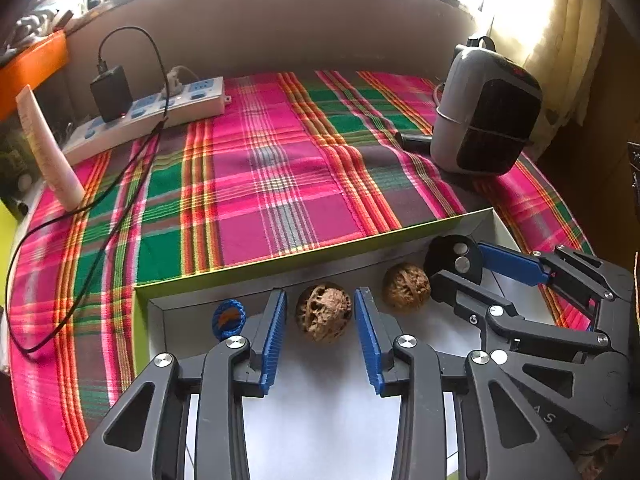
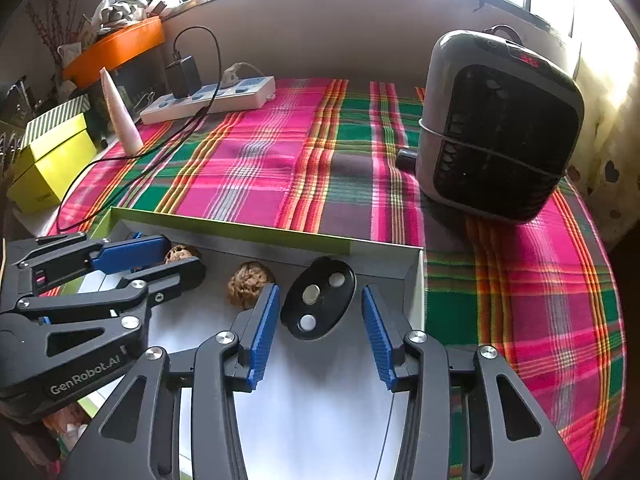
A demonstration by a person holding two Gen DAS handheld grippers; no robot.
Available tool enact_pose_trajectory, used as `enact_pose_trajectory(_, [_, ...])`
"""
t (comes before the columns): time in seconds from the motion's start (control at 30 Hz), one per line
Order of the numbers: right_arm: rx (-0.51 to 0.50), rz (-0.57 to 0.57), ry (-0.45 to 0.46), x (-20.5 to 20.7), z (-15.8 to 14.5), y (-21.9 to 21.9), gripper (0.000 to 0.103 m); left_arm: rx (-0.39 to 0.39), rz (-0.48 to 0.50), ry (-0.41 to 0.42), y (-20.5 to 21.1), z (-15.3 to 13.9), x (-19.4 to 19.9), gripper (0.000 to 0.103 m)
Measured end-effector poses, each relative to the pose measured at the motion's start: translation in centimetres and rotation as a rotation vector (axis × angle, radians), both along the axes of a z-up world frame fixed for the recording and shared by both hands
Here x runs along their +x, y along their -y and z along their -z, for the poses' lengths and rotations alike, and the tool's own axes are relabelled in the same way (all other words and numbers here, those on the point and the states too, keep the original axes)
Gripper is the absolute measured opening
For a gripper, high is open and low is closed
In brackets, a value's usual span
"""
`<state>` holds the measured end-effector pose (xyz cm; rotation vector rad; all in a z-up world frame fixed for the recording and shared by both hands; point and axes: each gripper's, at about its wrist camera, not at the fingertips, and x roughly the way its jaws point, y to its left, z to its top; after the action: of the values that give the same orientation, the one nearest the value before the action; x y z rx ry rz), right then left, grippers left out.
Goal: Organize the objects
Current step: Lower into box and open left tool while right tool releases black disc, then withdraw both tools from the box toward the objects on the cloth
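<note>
Blue-padded fingers (image 1: 276, 340) of my left gripper (image 1: 320, 334) fill the bottom of the left wrist view, spread with a gap on both sides of a wrinkled walnut (image 1: 323, 312) that sits between the tips on the white floor of the shallow box (image 1: 280, 266); I see no pad touching it. Just left of that gripper a small blue knitted disc (image 1: 228, 317) leans by the box's corner, and a second walnut (image 1: 406, 287) lies to the right, apart from the first. Over on my right gripper (image 2: 320, 328), the jaws stand parted too, and the black oval piece with three silvery studs (image 2: 318, 298) rests between the tips, clear of both pads. That second walnut shows just beside my right gripper's left finger (image 2: 262, 340). Everything lies along the box's far wall with its green rim. Beyond the box, on the pink and green plaid cloth (image 2: 256, 176), I see a grey fan heater (image 2: 496, 128) to the right and a white power strip (image 2: 212, 100) at the back left.
</note>
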<state>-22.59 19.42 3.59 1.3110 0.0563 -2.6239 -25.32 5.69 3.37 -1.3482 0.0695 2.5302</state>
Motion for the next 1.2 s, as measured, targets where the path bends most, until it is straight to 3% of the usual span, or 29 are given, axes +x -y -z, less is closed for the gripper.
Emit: enact_pose_trajectory(1.2, [-0.036,0.027,-0.071,6.7,-2.6,0.2,0.045,0.048,-0.077,-0.088,2.6,-3.0,7.7,0.037])
